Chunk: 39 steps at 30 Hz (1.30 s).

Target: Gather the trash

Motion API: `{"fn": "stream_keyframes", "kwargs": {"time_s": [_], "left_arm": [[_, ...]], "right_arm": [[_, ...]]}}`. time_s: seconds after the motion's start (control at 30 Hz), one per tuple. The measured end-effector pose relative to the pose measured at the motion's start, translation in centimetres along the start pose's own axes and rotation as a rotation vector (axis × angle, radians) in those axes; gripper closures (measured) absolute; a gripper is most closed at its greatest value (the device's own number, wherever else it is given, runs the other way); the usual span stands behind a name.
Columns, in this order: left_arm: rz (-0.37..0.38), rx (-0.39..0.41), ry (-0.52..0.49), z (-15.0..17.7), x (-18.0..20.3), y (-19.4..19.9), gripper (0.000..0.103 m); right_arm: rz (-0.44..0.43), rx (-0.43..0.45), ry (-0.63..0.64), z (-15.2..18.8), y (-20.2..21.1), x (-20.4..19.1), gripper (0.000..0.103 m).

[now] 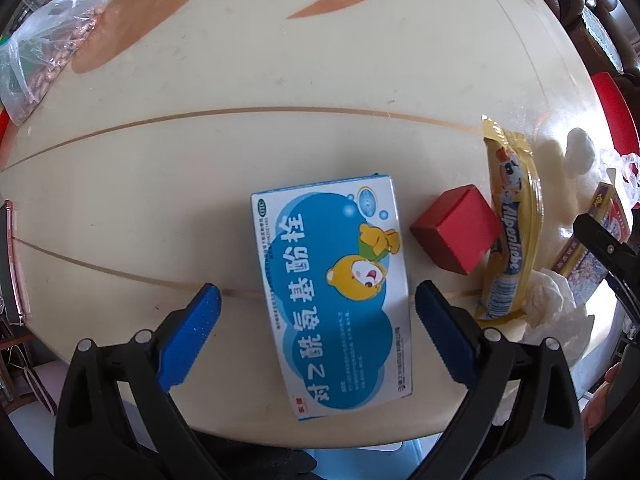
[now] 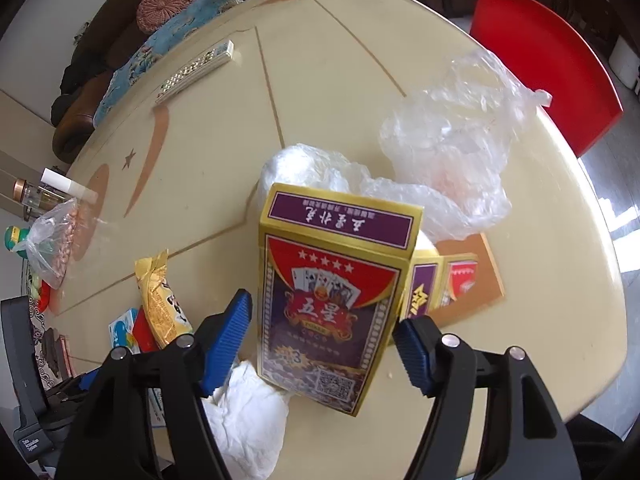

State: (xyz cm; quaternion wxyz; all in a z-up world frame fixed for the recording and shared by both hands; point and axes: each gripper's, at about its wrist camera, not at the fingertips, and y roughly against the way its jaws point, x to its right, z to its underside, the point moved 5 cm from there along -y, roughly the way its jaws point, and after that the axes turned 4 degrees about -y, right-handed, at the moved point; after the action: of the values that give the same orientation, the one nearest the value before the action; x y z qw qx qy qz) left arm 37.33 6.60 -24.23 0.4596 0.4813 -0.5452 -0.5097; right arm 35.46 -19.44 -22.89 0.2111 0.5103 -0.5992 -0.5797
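Left claw (image 1: 318,308), jaws spread wide, straddles a blue medicine box (image 1: 332,292) lying flat on the cream surface (image 1: 280,80), gripping nothing. Right claw (image 2: 322,332), equally wide, flanks an upright playing-card box (image 2: 332,304) without contact; crumpled tissue (image 2: 248,412) lies just beside it.

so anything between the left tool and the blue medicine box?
Nothing visible. The left tool is open, and the blue medicine box lies flat on the table right between its fingers. The red box and yellow candy wrapper sit off to the right, outside the gap.
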Motion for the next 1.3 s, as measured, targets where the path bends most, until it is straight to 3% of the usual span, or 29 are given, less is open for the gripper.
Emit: {"fn": "stream_keyframes", "kwargs": {"time_s": [0.23, 0.4, 0.53, 0.87, 1.13, 1.3], "left_arm": [[-0.016, -0.006, 0.006, -1.9, 0.7, -0.7, 0.008], [-0.019, -0.007, 0.019, -2.8, 1.0, -1.1, 0.008], [-0.021, 0.004, 0.024, -1.7, 1.3, -1.1, 0.01], [0.0, 0.035, 0.023, 0.3, 2.3, 0.2, 0.042], [0.01, 0.047, 0.02, 1.1, 2.6, 0.1, 0.042], [-0.003, 0.103, 0.017, 3.1, 1.5, 2.0, 0.042]], "right_arm": [[0.041, 0.023, 0.065, 0.1, -0.2, -0.5, 0.035], [0.045, 0.032, 0.095, 0.1, -0.1, -0.3, 0.041], [0.03, 0.059, 0.099, 0.3, 0.8, 0.3, 0.043], [0.005, 0.121, 0.15, 0.3, 3.8, 0.3, 0.044], [0.006, 0.155, 0.176, 0.8, 5.5, 0.4, 0.044], [-0.006, 0.185, 0.191, 1.1, 6.8, 0.4, 0.044]]}}
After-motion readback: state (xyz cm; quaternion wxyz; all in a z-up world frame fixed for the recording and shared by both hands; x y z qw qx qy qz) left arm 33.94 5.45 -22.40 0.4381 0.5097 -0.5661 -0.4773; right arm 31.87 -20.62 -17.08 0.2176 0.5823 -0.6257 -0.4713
